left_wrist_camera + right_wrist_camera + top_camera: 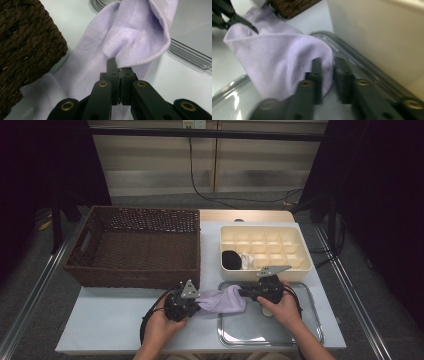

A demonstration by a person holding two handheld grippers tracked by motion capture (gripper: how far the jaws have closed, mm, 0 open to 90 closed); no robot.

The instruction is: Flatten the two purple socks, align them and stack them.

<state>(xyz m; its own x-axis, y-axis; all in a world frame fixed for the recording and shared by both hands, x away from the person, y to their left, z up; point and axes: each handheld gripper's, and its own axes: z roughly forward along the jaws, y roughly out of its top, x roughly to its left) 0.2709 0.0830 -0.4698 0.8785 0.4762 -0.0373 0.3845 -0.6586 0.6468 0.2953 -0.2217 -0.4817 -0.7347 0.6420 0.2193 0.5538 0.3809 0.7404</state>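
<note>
A: Nearest the lens, the black jaws of the left gripper (pixel 119 75) are seen pressed together on a fold of the lavender sock (pixel 120 42), so a pinch of knit is held there.

B: And the right gripper (pixel 325 72)?

A: Its jaws stand narrowly apart with the sock's rounded edge between them; whether the cloth is truly clamped cannot be told.

B: Where is the sock placed?

A: From the high view, it is stretched between the two grippers at about six o'clock on the table, half over the pale mat and half over the left rim of the metal tray (pixel 310 320). The wicker basket (pixel 135 245) lies at ten o'clock, the divided cream organiser (pixel 305 252) at two o'clock, with a dark roll and a white one already filling two of its cells.

B: The step in hand?

A: Folding or rolling is judged to be under way. A firm right-hand closure is called for next, then a turn of the soft, ribbed fabric upon itself.

B: Textures?

A: Limp fine knit, coarse woven cane, smooth glossy steel, matt plastic.
</note>
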